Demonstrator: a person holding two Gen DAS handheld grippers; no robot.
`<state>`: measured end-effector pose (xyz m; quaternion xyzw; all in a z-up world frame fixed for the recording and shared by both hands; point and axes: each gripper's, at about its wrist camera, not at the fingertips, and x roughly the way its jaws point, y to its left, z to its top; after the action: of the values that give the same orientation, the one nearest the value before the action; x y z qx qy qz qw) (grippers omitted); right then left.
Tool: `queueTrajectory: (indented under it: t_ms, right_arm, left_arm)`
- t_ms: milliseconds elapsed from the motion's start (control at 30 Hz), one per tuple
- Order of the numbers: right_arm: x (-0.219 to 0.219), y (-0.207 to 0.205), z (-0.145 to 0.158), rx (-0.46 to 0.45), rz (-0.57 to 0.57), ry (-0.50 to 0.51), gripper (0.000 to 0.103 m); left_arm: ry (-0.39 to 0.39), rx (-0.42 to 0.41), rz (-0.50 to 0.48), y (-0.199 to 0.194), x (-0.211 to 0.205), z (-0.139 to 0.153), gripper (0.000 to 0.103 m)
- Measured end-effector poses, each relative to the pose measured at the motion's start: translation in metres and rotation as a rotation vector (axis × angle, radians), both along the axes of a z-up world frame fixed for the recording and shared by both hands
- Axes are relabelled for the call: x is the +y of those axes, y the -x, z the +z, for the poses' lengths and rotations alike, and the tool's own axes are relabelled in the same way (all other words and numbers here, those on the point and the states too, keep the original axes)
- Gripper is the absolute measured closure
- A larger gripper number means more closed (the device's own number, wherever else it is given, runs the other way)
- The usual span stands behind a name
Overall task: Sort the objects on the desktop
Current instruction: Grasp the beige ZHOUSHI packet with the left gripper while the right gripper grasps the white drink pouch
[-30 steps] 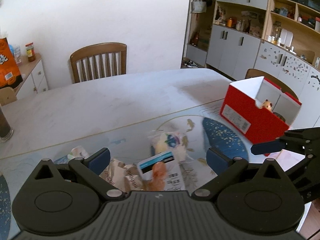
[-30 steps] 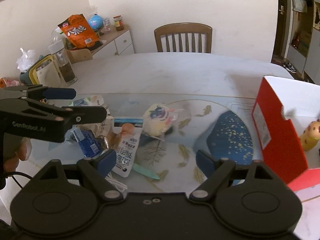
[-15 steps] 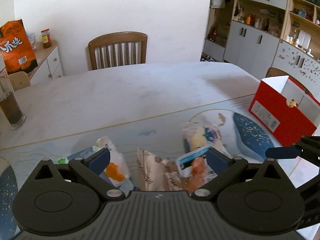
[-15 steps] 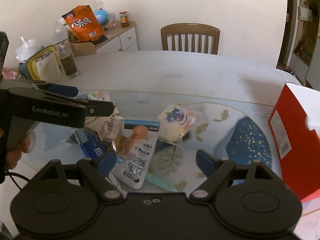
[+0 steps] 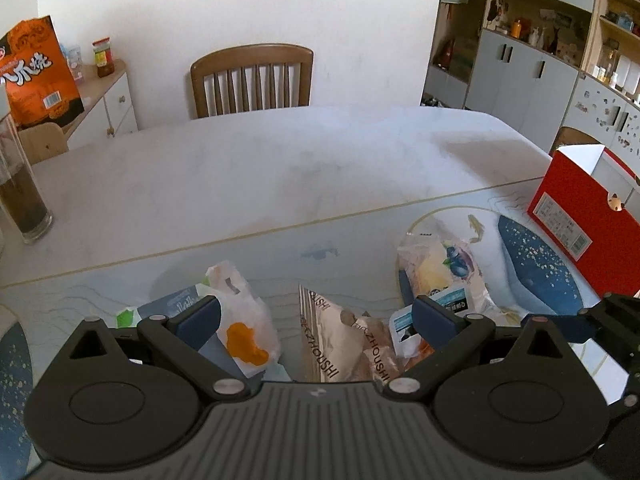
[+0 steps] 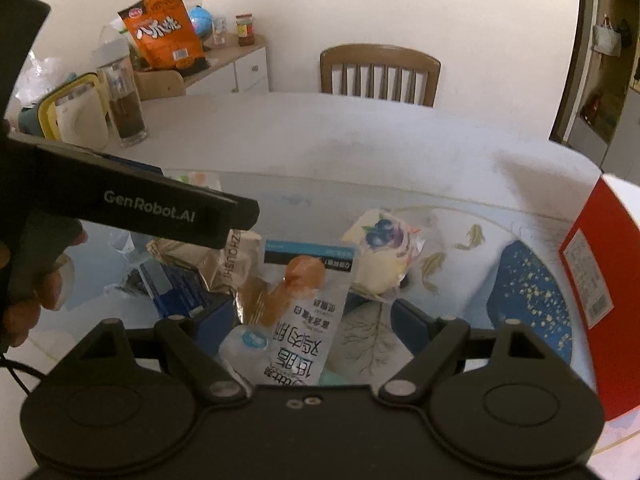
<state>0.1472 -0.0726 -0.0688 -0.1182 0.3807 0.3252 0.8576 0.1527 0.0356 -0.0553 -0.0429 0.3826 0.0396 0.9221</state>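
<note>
A heap of snack packets lies on the near part of the table. My left gripper (image 5: pixel 316 314) is open above it, with a white packet with an orange spot (image 5: pixel 244 332) and a beige packet (image 5: pixel 340 344) between its fingers. My right gripper (image 6: pixel 314 314) is open over a white chicken-breast packet (image 6: pixel 304 308). A blueberry bread packet (image 6: pixel 384 252) lies just beyond, also in the left wrist view (image 5: pixel 444 268). A blue box (image 6: pixel 176 288) lies at the left. The red box (image 5: pixel 580 216) stands at the right with a small toy inside.
A glass bottle of dark liquid (image 5: pixel 20 196) stands at the table's left, with a yellow-rimmed container (image 6: pixel 76 116) beside it. A wooden chair (image 5: pixel 252 80) stands at the far side. An orange snack bag (image 6: pixel 164 32) sits on the side cabinet. The left gripper's arm (image 6: pixel 160 212) crosses the right view.
Both grippers have swung left and come down closer over the packet heap. The red box has slid toward the right edge of both views. Both stay open.
</note>
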Motion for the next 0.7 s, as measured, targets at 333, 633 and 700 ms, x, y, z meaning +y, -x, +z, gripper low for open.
queueTrajectory:
  t_ms: [333,633,700]
  right_arm:
    - [0.009,-0.010,-0.016,0.043,-0.018,0.021,0.022]
    - [0.010,-0.015,-0.021,0.060,-0.010,0.028,0.030]
    - [0.011,-0.016,-0.022,0.066,-0.009,0.024,0.031]
  left_arm:
    - [0.022,0.011,-0.019,-0.004,-0.001,-0.006,0.004]
    - [0.055,0.052,-0.038,-0.010,-0.003,-0.019,0.012]
    - [0.064,0.059,-0.035,-0.011,-0.002,-0.021,0.012]
